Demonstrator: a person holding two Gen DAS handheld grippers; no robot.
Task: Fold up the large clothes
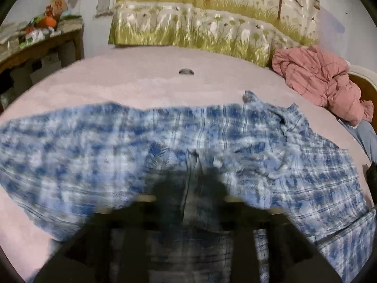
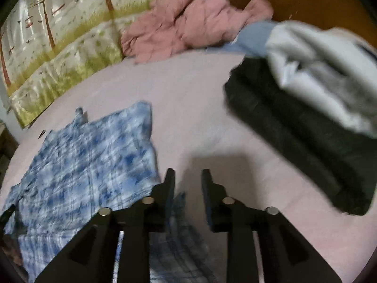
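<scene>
A blue and white plaid shirt [image 1: 165, 146] lies spread across the pink bed [image 1: 132, 77], collar toward the right. My left gripper [image 1: 192, 184] is over its near edge; motion blur hides the fingertips, and a fold of plaid cloth seems to sit between them. In the right wrist view the same shirt [image 2: 89, 165] lies at the left. My right gripper [image 2: 187, 176] is open, fingers apart just above the pink sheet [image 2: 188, 108] beside the shirt's right edge, with a bit of plaid cloth under its left finger [image 2: 169, 184].
A crumpled pink garment [image 1: 318, 80] lies at the bed's far right by a floral quilt [image 1: 193, 26]. A dark garment [image 2: 294, 132] with a white one [image 2: 325, 70] on top lies at the right. A cluttered side table [image 1: 40, 35] stands at the far left.
</scene>
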